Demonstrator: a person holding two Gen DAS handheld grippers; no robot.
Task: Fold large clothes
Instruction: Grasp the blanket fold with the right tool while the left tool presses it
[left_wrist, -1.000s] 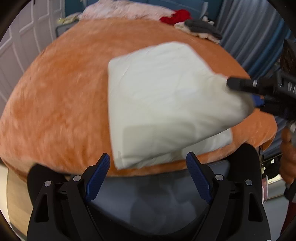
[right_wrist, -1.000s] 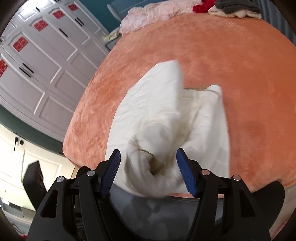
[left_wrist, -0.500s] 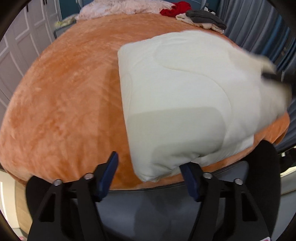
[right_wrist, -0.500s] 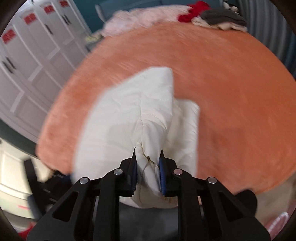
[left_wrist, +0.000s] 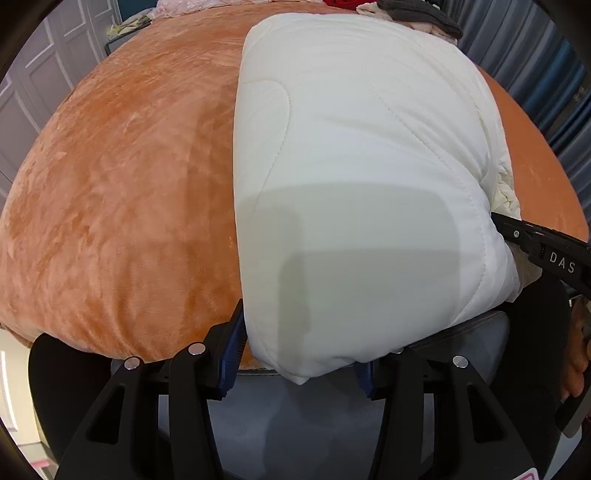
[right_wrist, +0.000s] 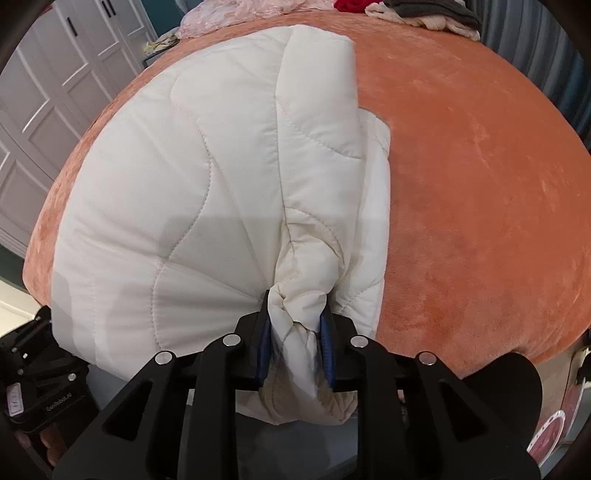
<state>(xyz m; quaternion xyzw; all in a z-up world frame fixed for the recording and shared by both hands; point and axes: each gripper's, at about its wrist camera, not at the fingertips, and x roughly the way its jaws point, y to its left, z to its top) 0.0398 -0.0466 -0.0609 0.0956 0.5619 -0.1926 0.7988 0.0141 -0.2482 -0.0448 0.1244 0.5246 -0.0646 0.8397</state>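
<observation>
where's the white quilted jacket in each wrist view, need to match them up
Left wrist: the white quilted jacket fills centre and right, its near corner between the left gripper fingers.
Right wrist: it fills left and centre, a bunched part clamped in the right gripper.
Shared landmark: the grey and beige clothes at the orange bed's far edge.

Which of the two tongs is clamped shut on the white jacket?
The right tongs, pinching a bunched cuff of the white jacket. The left tongs stand open around its corner.
</observation>
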